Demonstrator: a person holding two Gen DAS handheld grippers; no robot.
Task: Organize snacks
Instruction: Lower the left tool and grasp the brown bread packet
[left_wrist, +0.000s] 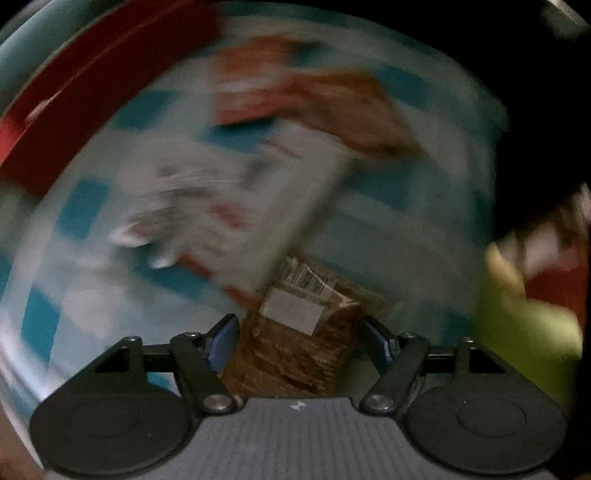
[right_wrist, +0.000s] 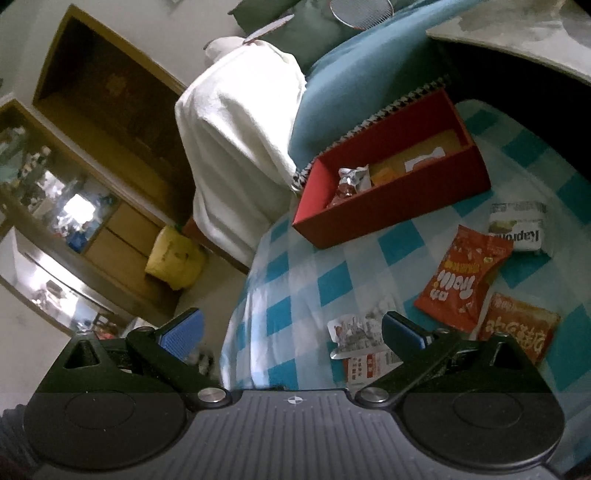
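Left hand-held gripper (left_wrist: 298, 338) around brown snack pack (left_wrist: 295, 339), grip unclear; right hand-held gripper (right_wrist: 291, 334) wide, empty.

Surface under me: table w/ blue-and-white check cloth (right_wrist: 295, 280). Landmark = red box (right_wrist: 399, 192), sits on cloth at far edge.
- white "Kapro.." pack (right_wrist: 517, 229): just right of box, near side.
- orange-red snack bag (right_wrist: 461, 280): nearer me than box, touching white pack's corner.
- second orange bag (right_wrist: 517, 332): nearer still, beside the first.
- white printed pack (right_wrist: 354, 332): well nearer than box, partly behind my finger.
- brown clear-wrap pack w/ barcode (left_wrist: 295, 332): position vs box can't tell; left view blurred.
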